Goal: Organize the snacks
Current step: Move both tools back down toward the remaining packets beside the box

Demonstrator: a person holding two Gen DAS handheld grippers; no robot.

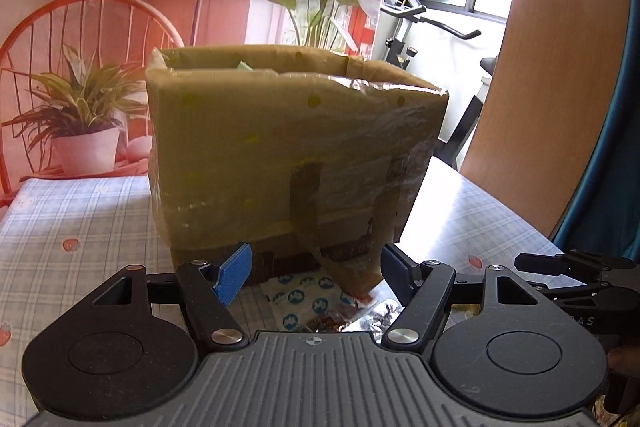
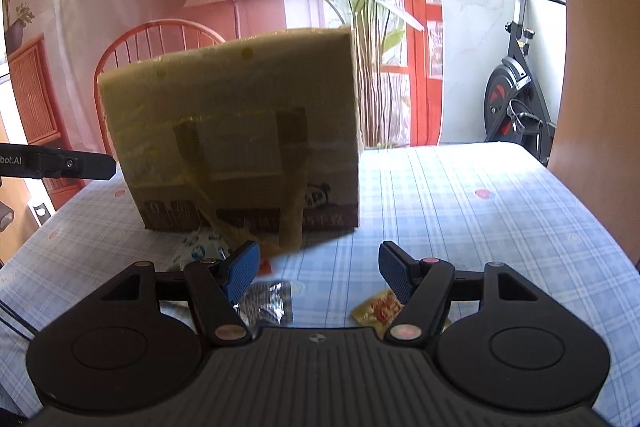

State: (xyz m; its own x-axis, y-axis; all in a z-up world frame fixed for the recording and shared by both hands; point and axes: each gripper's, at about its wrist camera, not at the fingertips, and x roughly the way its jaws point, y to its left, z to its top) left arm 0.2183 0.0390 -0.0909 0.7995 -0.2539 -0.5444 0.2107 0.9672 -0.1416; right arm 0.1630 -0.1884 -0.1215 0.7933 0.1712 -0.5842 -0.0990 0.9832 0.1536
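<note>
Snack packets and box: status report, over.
Left hand-held gripper open, empty. Right hand-held gripper open, empty. Snack packets loose on tablecloth before taped cardboard box. Nothing blocking.

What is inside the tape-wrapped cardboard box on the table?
Through the open top of the cardboard box, the left wrist view shows only a pale green scrap at the rim. The walls hide everything deeper.
</note>
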